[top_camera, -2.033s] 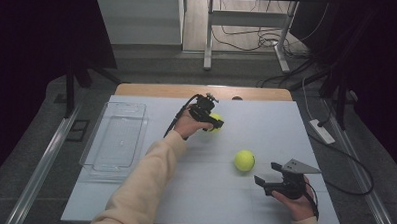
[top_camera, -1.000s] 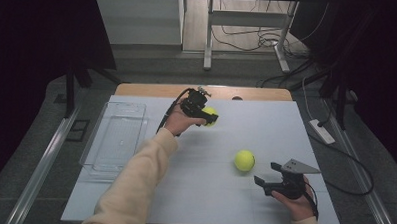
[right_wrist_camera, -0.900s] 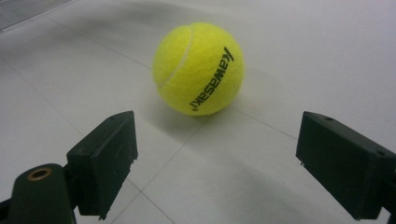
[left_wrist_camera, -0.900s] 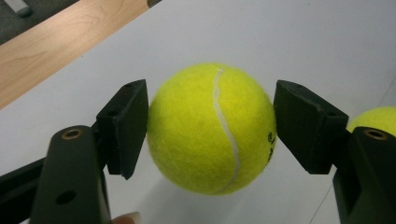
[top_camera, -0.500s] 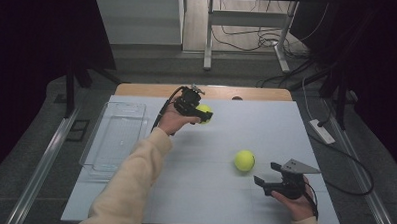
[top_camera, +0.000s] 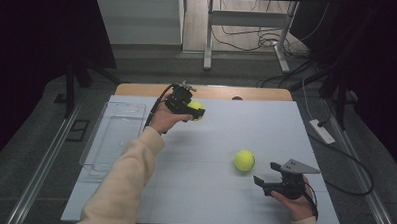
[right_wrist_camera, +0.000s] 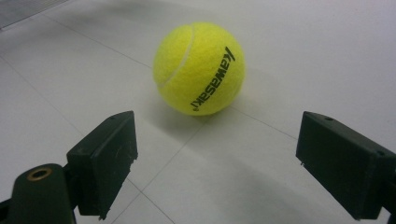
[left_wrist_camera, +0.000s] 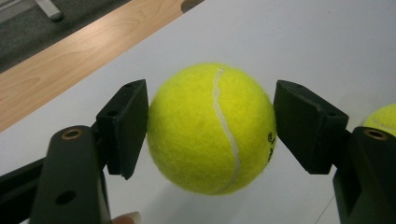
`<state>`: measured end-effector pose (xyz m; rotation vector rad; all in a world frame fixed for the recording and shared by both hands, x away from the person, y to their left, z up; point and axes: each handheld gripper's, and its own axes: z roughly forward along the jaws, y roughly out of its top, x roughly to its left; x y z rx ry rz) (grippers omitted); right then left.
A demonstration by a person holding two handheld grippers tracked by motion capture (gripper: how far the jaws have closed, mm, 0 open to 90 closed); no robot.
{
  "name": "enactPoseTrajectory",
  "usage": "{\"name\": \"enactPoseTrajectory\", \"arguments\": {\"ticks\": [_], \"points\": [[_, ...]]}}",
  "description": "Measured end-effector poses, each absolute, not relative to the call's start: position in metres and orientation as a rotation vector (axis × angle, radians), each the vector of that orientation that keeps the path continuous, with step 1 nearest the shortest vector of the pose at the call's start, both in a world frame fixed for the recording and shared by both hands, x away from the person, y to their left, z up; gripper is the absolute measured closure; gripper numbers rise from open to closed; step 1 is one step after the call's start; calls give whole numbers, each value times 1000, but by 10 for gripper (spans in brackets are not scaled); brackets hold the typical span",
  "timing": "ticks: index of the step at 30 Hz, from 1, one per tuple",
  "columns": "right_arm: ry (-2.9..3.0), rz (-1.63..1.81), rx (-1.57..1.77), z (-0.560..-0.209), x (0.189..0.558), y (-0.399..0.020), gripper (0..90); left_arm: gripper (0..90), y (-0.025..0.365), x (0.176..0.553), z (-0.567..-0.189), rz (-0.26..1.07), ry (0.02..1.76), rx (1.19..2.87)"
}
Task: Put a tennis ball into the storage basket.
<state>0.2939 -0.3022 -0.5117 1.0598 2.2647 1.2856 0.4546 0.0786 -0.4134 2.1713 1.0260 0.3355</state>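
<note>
A yellow tennis ball (left_wrist_camera: 205, 140) is pinched between the two black pads of my left gripper (left_wrist_camera: 211, 126), with the white table below it. In the high view this gripper (top_camera: 192, 112) is held over the far left-middle of the table with the ball (top_camera: 197, 111) at its tip. A second tennis ball (top_camera: 244, 160) with black lettering lies on the table at the right, and its edge shows in the left gripper view (left_wrist_camera: 384, 119). My right gripper (top_camera: 265, 173) rests just in front and to the right of it, jaws wide apart. That ball (right_wrist_camera: 199, 67) lies beyond its open jaws (right_wrist_camera: 215, 158), untouched.
A clear plastic tray (top_camera: 113, 139) lies along the table's left side. A strip of bare wood (top_camera: 257, 94) runs along the far edge. A white power strip (top_camera: 322, 131) and cables lie on the floor at the right.
My left gripper has carried its ball to the left and a little farther back, toward the tray side. The right gripper and the loose ball have stayed where they were.
</note>
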Motion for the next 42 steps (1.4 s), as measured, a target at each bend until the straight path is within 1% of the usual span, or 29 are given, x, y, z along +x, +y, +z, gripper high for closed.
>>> {"name": "enactPoseTrajectory", "arguments": {"ticks": [13,42], "points": [[2262,1289,1060,-512,294,-302,122,295,98,452,-409,377,1065,2149],[2248,1286,1072,-511,294,-303,125,295,134,441,-405,414,1124,2115]]}}
